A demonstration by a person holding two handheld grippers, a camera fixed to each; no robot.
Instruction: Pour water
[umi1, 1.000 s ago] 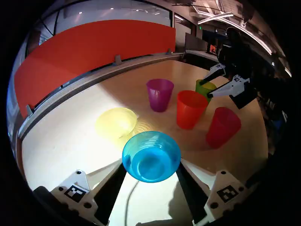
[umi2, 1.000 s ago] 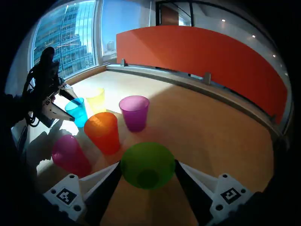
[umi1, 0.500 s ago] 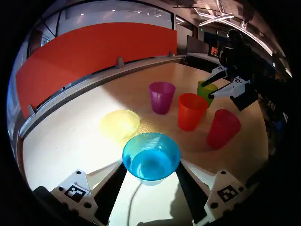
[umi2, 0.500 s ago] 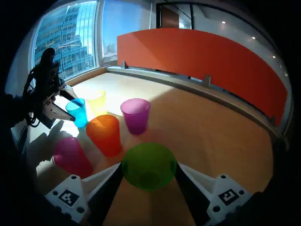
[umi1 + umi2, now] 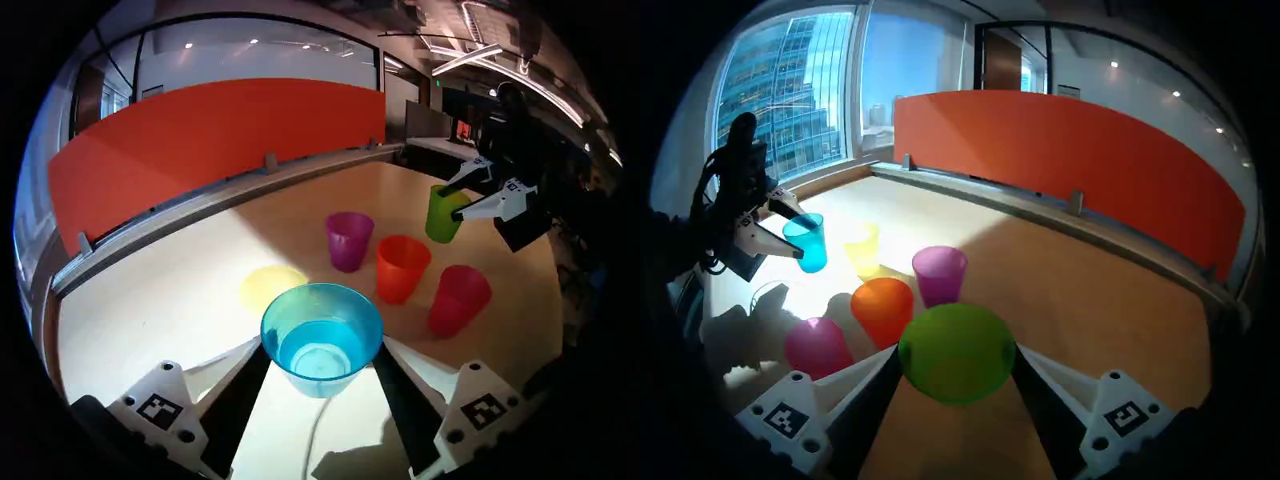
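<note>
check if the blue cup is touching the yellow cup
Apart. The right gripper view shows a strip of table between the blue cup, held in the left tongs, and the yellow cup.

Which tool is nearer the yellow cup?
Left. The left tool, holding the blue cup, is beside the yellow cup; the right tool, holding the green cup, is past the orange cup.

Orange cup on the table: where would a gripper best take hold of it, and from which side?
Take the orange cup by its wall just under the rim: it stands upright and widens upward, so fingers there shouldn't slide off. Come from its near side as the left gripper view sees it, where bare table lies; the purple cup and pink cup flank it closely.
</note>
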